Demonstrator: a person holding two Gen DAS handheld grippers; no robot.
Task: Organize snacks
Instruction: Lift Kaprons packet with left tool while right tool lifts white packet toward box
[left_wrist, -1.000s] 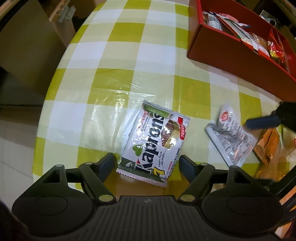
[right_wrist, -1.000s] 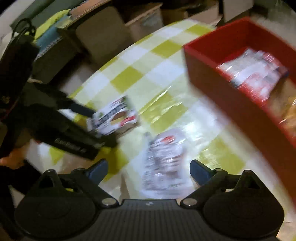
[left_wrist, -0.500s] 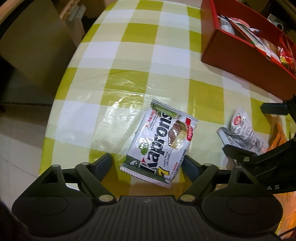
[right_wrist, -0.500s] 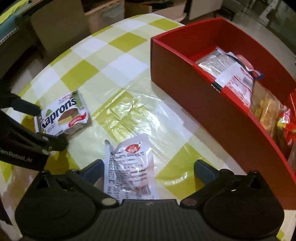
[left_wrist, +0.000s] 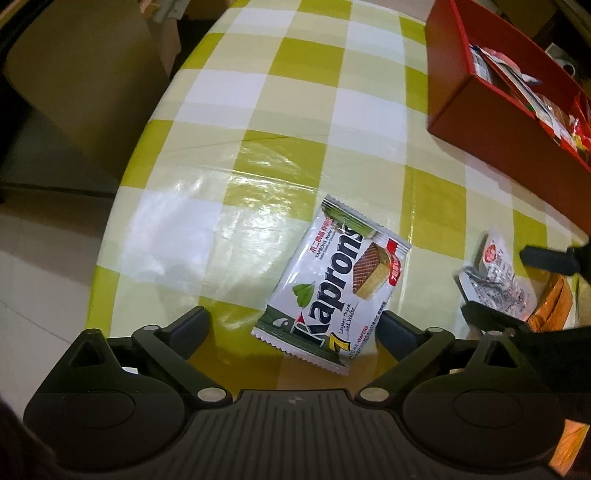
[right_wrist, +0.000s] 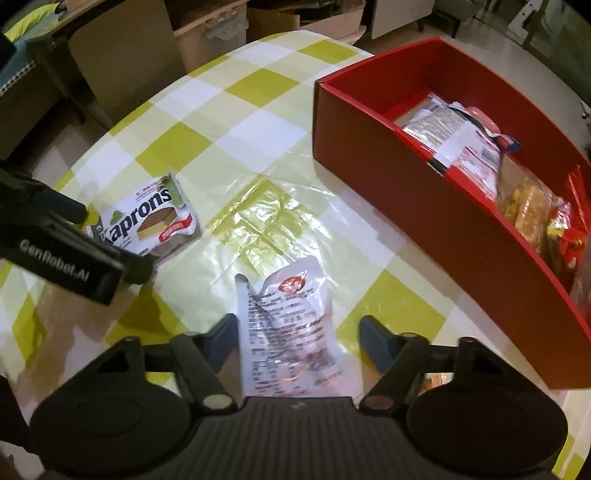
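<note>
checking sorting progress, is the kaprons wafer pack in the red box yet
No, the Kaprons wafer pack lies flat on the checked tablecloth, apart from the red box.

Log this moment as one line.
left claw: open, straddling Kaprons wafer pack | right claw: open, straddling white packet | red box: partly filled

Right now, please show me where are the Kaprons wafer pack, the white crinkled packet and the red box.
Kaprons wafer pack (left_wrist: 334, 286): left wrist view, on the printed name.
White crinkled packet (right_wrist: 290, 325): right wrist view, on its printed middle.
Red box (right_wrist: 417, 206): right wrist view, on the near outer wall.
</note>
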